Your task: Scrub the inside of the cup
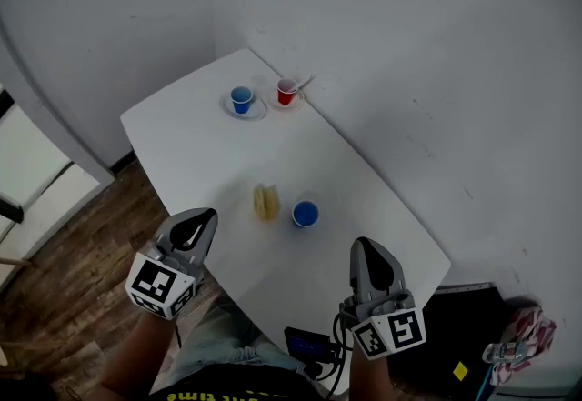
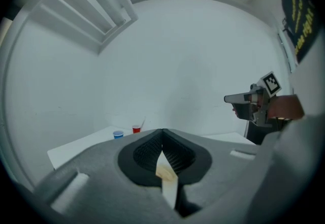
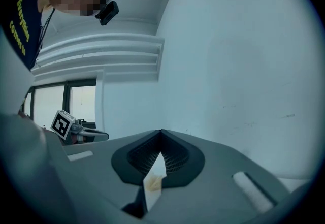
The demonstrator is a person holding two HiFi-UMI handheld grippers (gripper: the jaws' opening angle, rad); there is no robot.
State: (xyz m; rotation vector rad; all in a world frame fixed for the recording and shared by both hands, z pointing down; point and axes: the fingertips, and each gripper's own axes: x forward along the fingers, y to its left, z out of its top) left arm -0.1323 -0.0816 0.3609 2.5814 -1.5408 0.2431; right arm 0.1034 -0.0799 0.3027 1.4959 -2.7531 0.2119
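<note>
Dim, cool, even light; shadows on the white table are faint. The head view darkens at its corners. Both gripper views are round fisheyes with black rims and bowed lines; the left gripper and right gripper blur near the lens; the window is brightest

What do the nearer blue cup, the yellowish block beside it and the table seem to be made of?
Nearer blue cup: probably plastic, from its even, saturated colour. Yellowish block: likely sponge, matte with soft edges. Table: smooth white top, perhaps laminate; the view leaves it open.
</note>
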